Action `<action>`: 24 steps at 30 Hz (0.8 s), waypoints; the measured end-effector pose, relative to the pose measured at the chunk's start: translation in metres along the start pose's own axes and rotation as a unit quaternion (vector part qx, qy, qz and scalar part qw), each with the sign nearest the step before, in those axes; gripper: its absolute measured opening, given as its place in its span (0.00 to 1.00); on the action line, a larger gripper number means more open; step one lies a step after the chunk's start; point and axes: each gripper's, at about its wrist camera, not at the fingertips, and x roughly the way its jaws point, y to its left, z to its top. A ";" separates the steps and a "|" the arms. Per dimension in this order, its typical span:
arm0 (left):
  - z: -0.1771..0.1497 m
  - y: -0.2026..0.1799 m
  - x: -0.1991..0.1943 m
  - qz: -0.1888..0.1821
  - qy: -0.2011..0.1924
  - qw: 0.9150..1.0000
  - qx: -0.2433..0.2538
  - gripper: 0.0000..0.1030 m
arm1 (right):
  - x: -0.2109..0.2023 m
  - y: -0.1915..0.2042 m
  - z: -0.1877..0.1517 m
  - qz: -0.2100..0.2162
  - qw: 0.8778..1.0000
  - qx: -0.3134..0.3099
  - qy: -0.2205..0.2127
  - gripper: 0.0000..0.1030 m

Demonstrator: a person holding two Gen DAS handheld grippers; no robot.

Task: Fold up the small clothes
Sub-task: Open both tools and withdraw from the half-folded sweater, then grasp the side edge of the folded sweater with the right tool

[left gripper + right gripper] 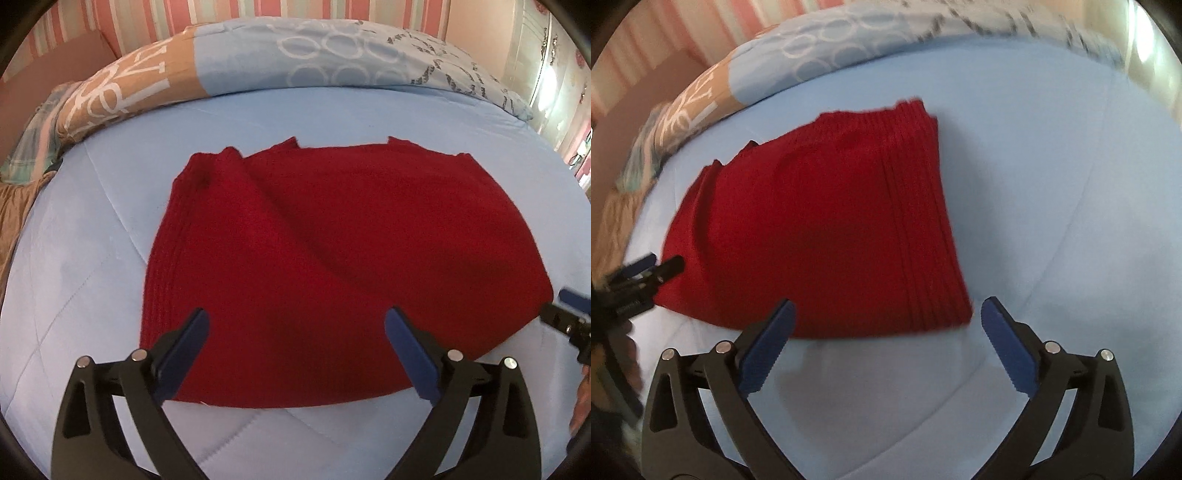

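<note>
A red knit garment (332, 240) lies folded flat on a light blue quilt (92, 240); its ribbed hem runs down the left side. My left gripper (297, 312) hangs open over the garment's near edge, with its blue pads apart and nothing between them. In the right wrist view the same garment (820, 229) shows its ribbed band on the right. My right gripper (888, 302) stands open just above the near right corner and holds nothing. Each gripper shows in the other's view: the right gripper (565, 306) at the far right, the left gripper (653, 267) at the far left.
A rolled duvet (295, 55) in blue and tan with ring patterns lies along the far side of the bed. A plaid cloth (33, 129) sits at the far left. A pink striped wall (147, 18) stands behind. Bare quilt (1052, 184) stretches to the garment's right.
</note>
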 end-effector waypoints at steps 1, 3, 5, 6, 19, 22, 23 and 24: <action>0.001 -0.002 -0.001 -0.001 -0.002 1.000 -0.002 0.95 | 0.000 -0.002 -0.001 0.013 1.000 0.017 0.004 0.97; 0.005 -0.009 0.002 -0.007 -0.003 1.000 -0.008 0.96 | 0.004 -0.004 0.000 0.026 0.999 0.035 0.011 0.97; 0.008 -0.012 0.006 -0.009 -0.001 1.000 -0.010 0.96 | 0.007 -0.008 0.001 0.025 0.998 0.051 0.014 0.97; 0.010 -0.014 0.009 -0.009 0.000 1.000 -0.011 0.96 | 0.009 -0.010 0.001 0.028 0.998 0.060 0.015 0.97; 0.020 -0.014 0.035 -0.017 0.029 0.999 -0.034 0.96 | 0.030 -0.006 -0.003 0.015 0.998 0.050 0.027 0.97; 0.020 -0.014 0.036 -0.016 0.031 0.999 -0.032 0.96 | 0.025 -0.005 -0.010 0.006 0.998 0.041 0.041 0.93; 0.020 -0.013 0.036 -0.016 0.032 0.999 -0.031 0.96 | 0.022 -0.004 -0.012 0.010 0.998 0.042 0.041 0.93; 0.019 -0.013 0.036 -0.017 0.032 0.999 -0.031 0.96 | 0.014 -0.003 -0.017 0.014 0.998 0.040 0.038 0.93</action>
